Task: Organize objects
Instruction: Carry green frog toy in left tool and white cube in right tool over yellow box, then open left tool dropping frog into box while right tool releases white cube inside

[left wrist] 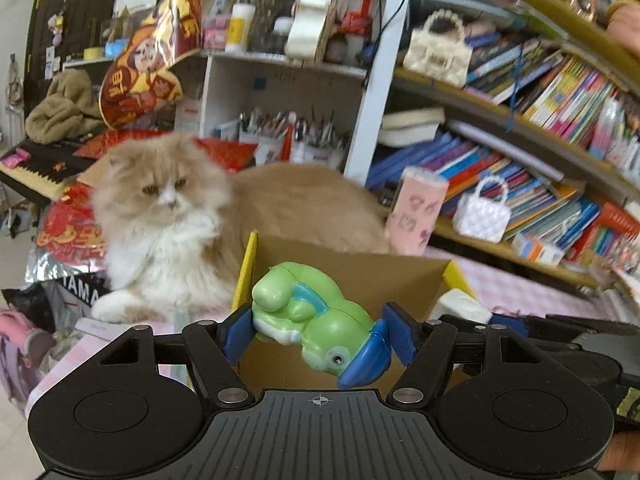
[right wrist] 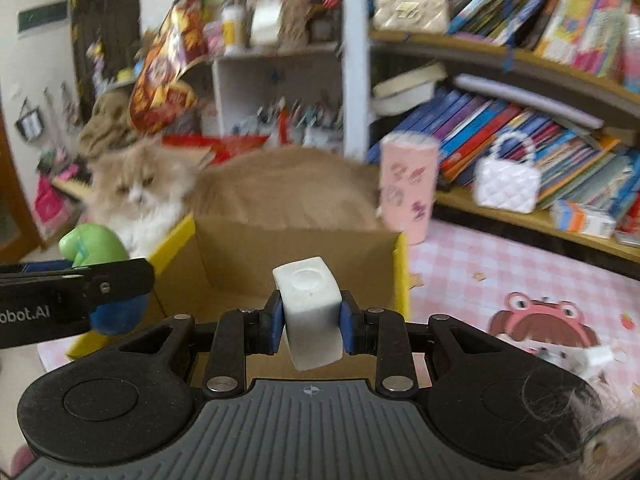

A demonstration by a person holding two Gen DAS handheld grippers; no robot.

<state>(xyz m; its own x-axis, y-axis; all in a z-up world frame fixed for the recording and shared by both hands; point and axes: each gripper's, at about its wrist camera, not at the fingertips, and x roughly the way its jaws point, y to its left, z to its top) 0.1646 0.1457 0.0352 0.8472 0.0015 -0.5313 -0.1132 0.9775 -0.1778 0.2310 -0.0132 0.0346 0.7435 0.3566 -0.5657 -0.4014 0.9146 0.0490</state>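
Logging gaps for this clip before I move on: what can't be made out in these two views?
- Floor of the cardboard box: hidden in both views by the green toy, the white block and each hand-held gripper's body.
- Right wrist view: motion blur smears the cat and book spines.
- Pink cup: markings too blurred to read.
- Left hand-held gripper: cut off by the right view's left edge.

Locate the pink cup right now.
The pink cup stands upright on the pink checked cloth, just behind the far right corner of the cardboard box. The cat lies to its left, the white quilted purse to its right.
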